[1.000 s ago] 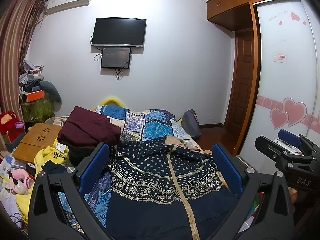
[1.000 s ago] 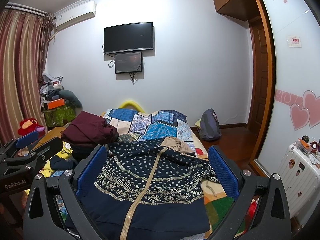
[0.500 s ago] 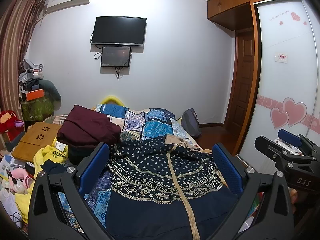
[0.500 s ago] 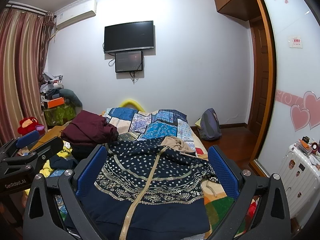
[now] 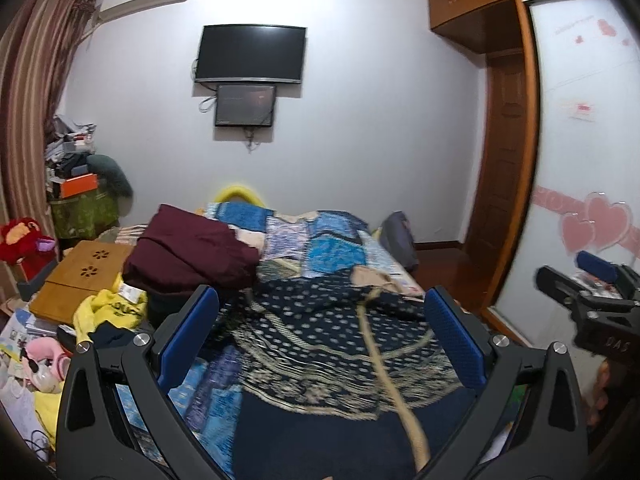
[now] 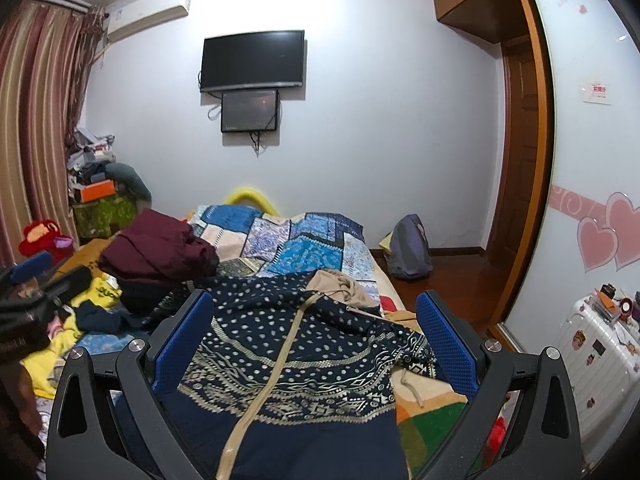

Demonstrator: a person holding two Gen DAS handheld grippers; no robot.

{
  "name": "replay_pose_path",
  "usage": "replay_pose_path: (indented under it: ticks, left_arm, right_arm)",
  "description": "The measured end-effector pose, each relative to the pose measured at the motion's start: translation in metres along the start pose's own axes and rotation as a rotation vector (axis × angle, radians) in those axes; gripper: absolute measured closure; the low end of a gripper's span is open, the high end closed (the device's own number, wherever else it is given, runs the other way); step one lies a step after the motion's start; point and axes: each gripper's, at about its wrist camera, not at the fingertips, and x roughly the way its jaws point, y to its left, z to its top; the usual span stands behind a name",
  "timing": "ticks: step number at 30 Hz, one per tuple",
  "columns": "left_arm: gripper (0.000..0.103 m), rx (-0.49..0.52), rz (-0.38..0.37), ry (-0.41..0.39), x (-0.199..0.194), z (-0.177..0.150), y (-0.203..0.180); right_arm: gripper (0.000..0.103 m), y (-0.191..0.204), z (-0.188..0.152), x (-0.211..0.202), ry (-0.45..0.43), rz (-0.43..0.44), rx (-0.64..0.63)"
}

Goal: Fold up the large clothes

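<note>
A large navy jacket [image 5: 320,344] with a cream dot and band pattern and a tan zip strip lies spread on the bed, hood toward the far end; it also shows in the right wrist view [image 6: 288,344]. My left gripper [image 5: 320,336] is open and empty above the jacket's near part. My right gripper [image 6: 314,336] is open and empty above it too. Each gripper shows at the edge of the other's view, the right one [image 5: 592,280] and the left one [image 6: 32,280], with jaws I cannot read there.
A folded maroon garment [image 5: 188,252] lies on the bed's left side over a blue patchwork quilt [image 5: 320,240]. Yellow clothes [image 5: 108,312], a wooden board [image 5: 84,276] and toys crowd the left. A backpack [image 6: 410,248], white suitcase [image 6: 596,352] and wardrobe door stand right.
The left wrist view has dipped slightly and is blurred by motion. The right wrist view has shifted a little. The jacket has not moved and both grippers stay open.
</note>
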Motion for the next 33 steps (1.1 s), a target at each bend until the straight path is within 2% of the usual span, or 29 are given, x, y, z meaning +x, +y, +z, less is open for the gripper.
replay_pose_path:
  ticks: [7, 17, 19, 21, 24, 28, 33]
  left_arm:
    - [0.0, -0.048, 0.047, 0.121, 0.074, -0.017, 0.061]
    - [0.0, -0.136, 0.2, 0.428, 0.185, -0.09, 0.167]
    - [0.002, -0.14, 0.256, 0.464, 0.203, -0.106, 0.187]
    - [0.011, -0.142, 0.291, 0.5, 0.221, -0.122, 0.207]
    - [0.014, -0.144, 0.299, 0.553, 0.243, -0.138, 0.229]
    - [0.015, -0.322, 0.277, 0.557, 0.256, -0.15, 0.264]
    - [0.023, -0.493, 0.276, 0.508, 0.257, -0.153, 0.303]
  right_arm:
    - [0.002, -0.009, -0.007, 0.065, 0.117, 0.006, -0.02]
    - [0.002, -0.01, -0.03, 0.145, 0.324, 0.04, -0.003]
    - [0.002, -0.009, -0.036, 0.156, 0.35, 0.038, -0.009]
    - [0.002, -0.01, -0.039, 0.169, 0.371, 0.031, -0.019]
    - [0.002, -0.009, -0.045, 0.184, 0.408, 0.026, -0.027]
    - [0.002, -0.009, -0.052, 0.202, 0.446, 0.035, -0.005]
    - [0.002, -0.003, -0.061, 0.221, 0.487, 0.032, -0.003]
